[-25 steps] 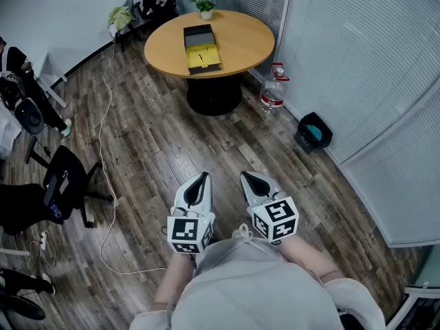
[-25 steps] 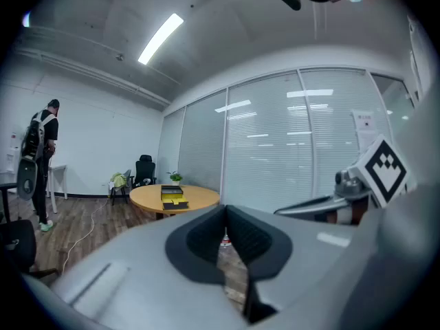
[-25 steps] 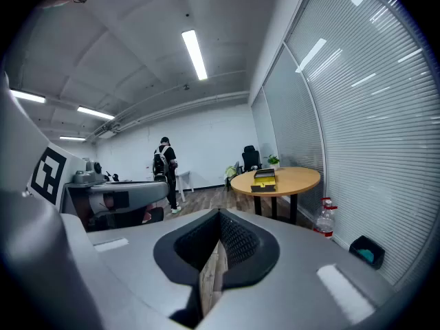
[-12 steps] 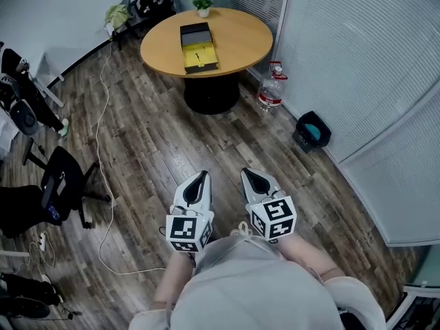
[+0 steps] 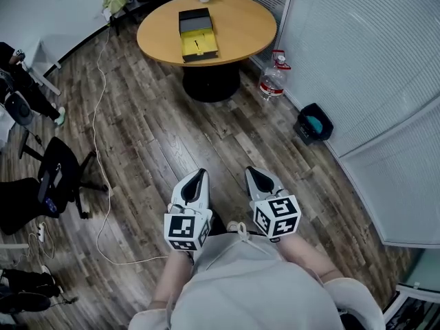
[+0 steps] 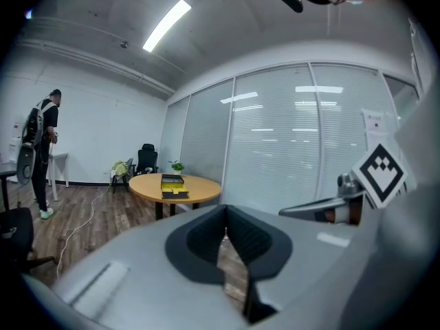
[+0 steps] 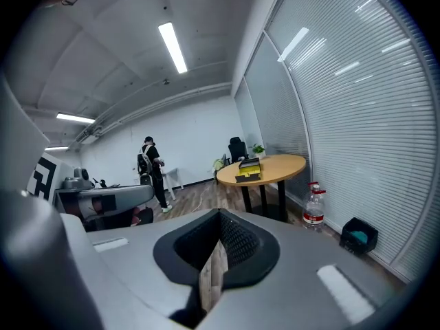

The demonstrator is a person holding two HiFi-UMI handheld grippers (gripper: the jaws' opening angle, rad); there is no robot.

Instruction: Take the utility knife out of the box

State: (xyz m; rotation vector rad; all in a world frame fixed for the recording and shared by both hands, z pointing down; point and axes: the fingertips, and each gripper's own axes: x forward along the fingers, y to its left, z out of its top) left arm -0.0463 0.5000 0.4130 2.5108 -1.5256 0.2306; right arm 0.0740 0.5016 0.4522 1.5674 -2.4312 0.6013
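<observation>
The table (image 5: pixel 242 26) is orange-brown. The box (image 5: pixel 197 34) is black, yellow inside. The floor (image 5: pixel 158 139) is streaky brown wood. The left gripper (image 5: pixel 200 176) and right gripper (image 5: pixel 251 174) are white with black-and-white square marks. The bin (image 5: pixel 304 130) looks black, maybe blue-green inside.

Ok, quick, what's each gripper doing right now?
Left gripper: closed, fingers together, holding nothing.
Right gripper: closed, fingers together, holding nothing.

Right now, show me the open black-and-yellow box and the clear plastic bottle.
Open black-and-yellow box (image 5: pixel 206 45): head view, on its yellow insert.
Clear plastic bottle (image 5: pixel 271 85): head view, on its body.
</observation>
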